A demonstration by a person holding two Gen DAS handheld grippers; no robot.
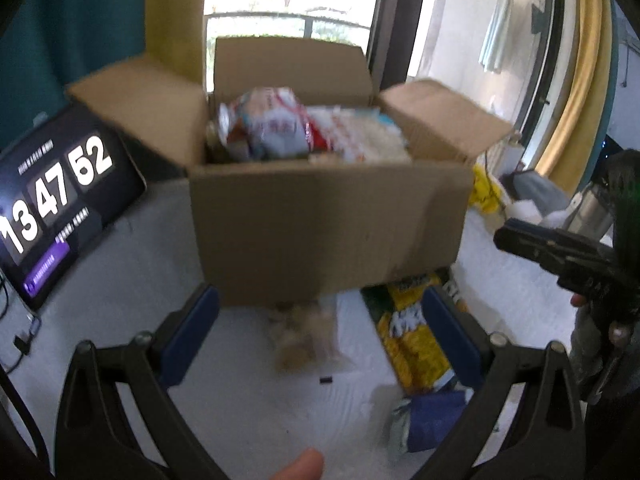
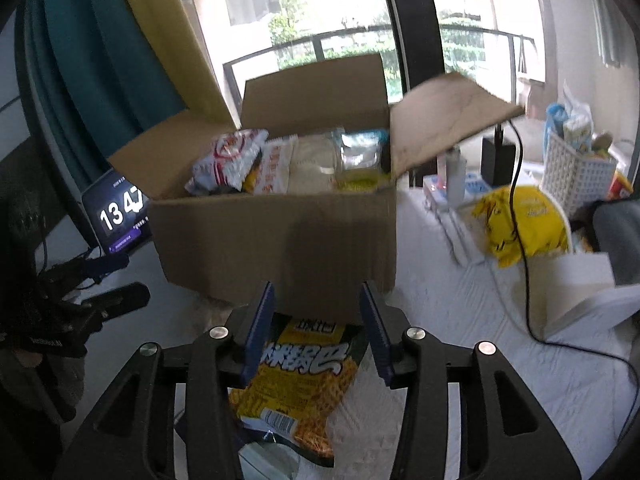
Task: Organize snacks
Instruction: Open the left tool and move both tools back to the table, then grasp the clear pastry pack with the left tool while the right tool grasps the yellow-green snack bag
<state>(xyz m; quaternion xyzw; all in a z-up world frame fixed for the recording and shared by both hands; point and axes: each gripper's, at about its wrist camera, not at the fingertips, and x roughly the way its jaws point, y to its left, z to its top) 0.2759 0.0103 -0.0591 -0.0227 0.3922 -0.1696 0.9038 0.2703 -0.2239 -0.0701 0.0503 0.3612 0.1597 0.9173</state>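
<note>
The yellow snack bag (image 2: 298, 384) lies flat on the white bench (image 2: 460, 340) at the bottom middle of the right wrist picture, just in front of the open cardboard box (image 2: 276, 240) already holding snacks. The right hand-held gripper (image 2: 318, 330) is open around the bag's top, not pinching it. I think picking up comes next: squeeze, lift, drop it in the box; the left hand-held gripper (image 1: 320, 338) is wide open and empty.

Your two handheld grippers, black with blue pads

Your left gripper (image 1: 320, 336) and right gripper (image 2: 318, 330) share black angular linkage arms, round silver screw heads at the pivots, and flat navy-blue ribbed pads (image 2: 260, 328) lining each finger.
</note>
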